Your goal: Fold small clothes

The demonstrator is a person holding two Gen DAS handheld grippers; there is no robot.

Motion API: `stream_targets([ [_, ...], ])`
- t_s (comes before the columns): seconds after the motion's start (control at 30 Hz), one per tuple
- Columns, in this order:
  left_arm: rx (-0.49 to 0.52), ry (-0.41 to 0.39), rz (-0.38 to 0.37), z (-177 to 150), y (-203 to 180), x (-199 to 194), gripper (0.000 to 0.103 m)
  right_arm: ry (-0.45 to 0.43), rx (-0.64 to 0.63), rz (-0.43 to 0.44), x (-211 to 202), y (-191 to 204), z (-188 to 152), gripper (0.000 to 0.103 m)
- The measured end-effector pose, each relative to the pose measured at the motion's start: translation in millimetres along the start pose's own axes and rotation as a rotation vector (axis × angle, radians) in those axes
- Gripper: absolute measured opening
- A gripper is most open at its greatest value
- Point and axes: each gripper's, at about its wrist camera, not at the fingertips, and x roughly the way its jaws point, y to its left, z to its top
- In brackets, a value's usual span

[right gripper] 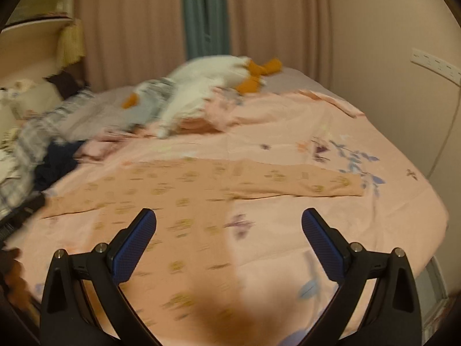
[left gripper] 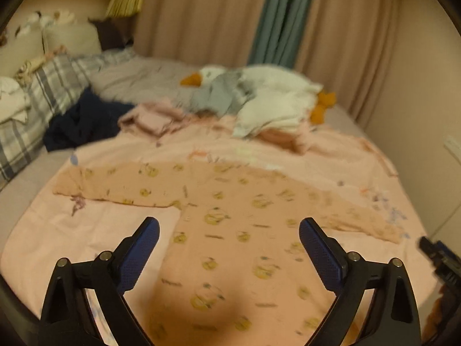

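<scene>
Bed (left gripper: 34, 173): pink sheet, peach romper (left gripper: 230, 230) flat.
Left gripper (left gripper: 229, 225): spread, empty.
Right gripper (right gripper: 229, 216): spread, empty.
Technique: pinch sleeve cuffs, fold inward evenly.

A home bedroom. Shown by a bed (left gripper: 34, 173) under a pink floral sheet (right gripper: 331, 132), plaid pillows (left gripper: 49, 86), drawn curtains (left gripper: 201, 14), a plush goose (right gripper: 207, 83).

Peach long-sleeved garment (left gripper: 230, 230) with yellow prints lies spread flat, sleeves outstretched.
</scene>
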Motion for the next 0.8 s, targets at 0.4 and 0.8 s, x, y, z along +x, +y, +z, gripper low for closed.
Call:
stream_targets([
  [0.4, -0.208, 0.311, -0.047, 8.9, 74.8, 174.8, 0.073, 0.287, 0.402, -0.006, 161.2, -183.4, 29.1, 0.079],
  [0.8, -0.208, 0.413, -0.027, -17.3, 83.5, 186.5, 0.019, 0.342, 0.712, 0.015, 199.4, -245.6, -16.1, 0.060],
])
